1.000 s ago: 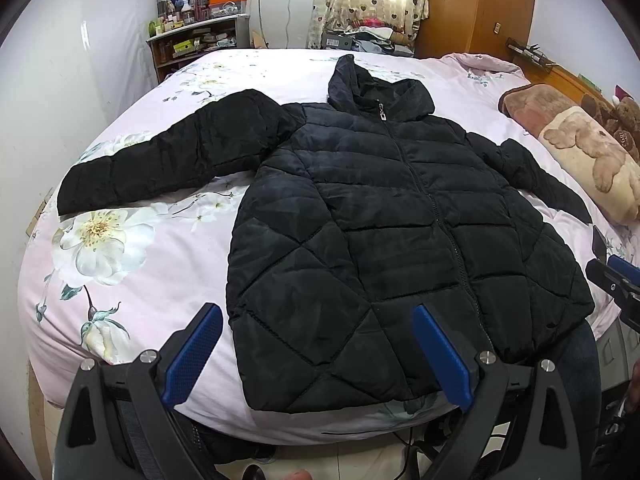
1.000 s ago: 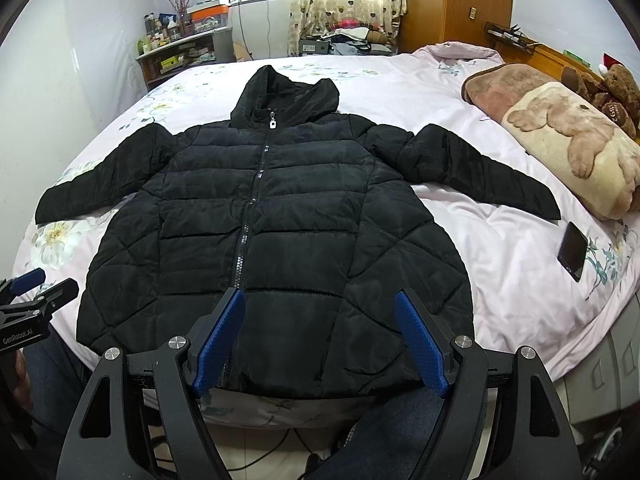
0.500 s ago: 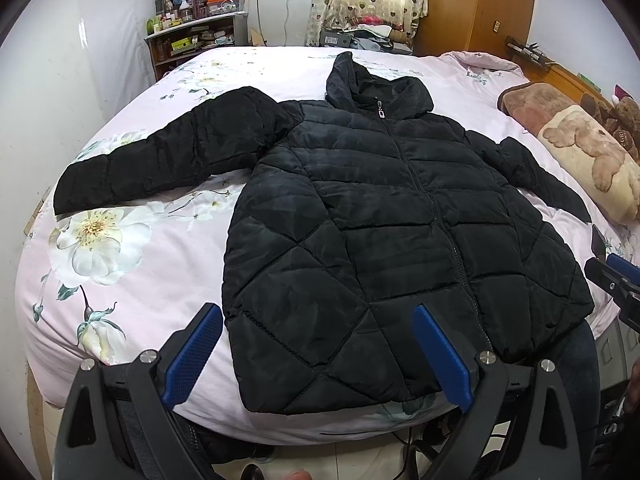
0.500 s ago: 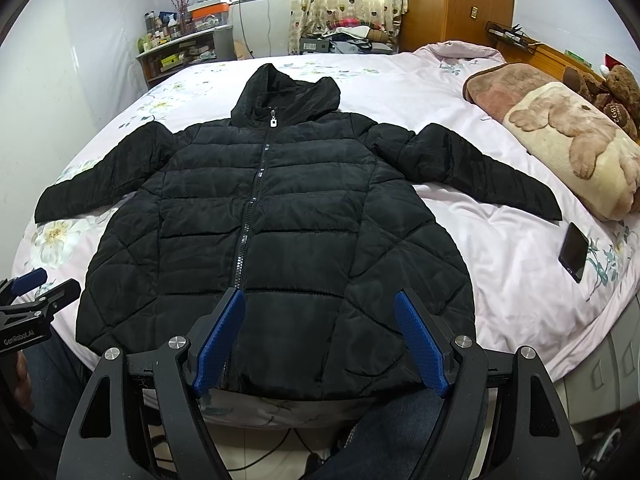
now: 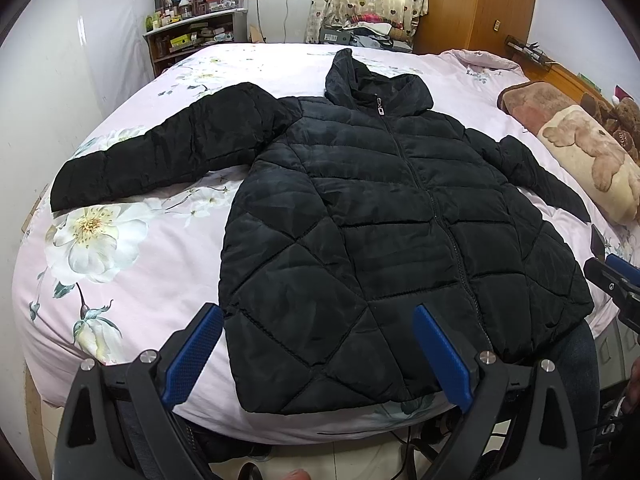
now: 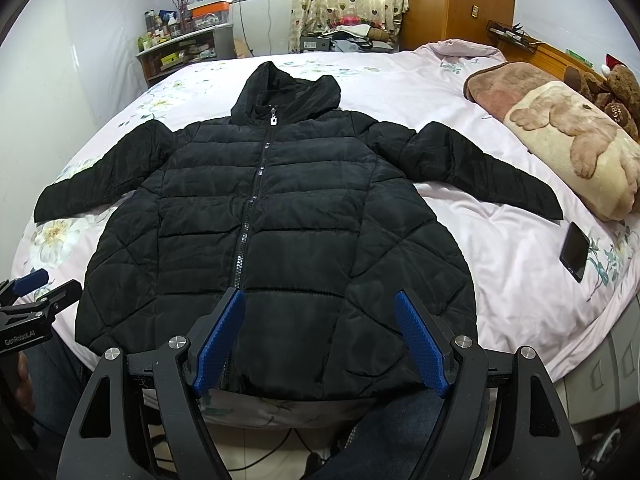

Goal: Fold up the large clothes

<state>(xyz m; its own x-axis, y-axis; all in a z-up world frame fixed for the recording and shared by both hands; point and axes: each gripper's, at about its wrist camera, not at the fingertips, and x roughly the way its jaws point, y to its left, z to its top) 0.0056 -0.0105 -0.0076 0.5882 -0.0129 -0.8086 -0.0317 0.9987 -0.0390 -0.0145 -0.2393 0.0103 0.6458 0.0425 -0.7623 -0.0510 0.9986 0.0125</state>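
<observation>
A black quilted hooded jacket (image 5: 376,224) (image 6: 280,224) lies flat and zipped on the pink floral bed (image 5: 120,264) (image 6: 520,248), both sleeves spread out sideways and the hem at the near edge. My left gripper (image 5: 318,354) hangs open in front of the hem's left part, holding nothing. Over the hem's middle my right gripper (image 6: 320,340) is open too, empty. Each gripper shows at the edge of the other's view: the right gripper (image 5: 612,280) and the left gripper (image 6: 36,292).
A dark phone (image 6: 575,250) lies on the bed right of the jacket. A bear-print pillow (image 6: 576,148) and teddy bears (image 6: 616,88) sit at the right. Shelves (image 5: 188,36) and a wooden wardrobe (image 5: 480,4) stand beyond the bed. A person's jeans-clad legs (image 6: 384,432) are below.
Both views have crept slightly lower and closer toward the jacket's hem. The jacket has not moved and both grippers stay open.
</observation>
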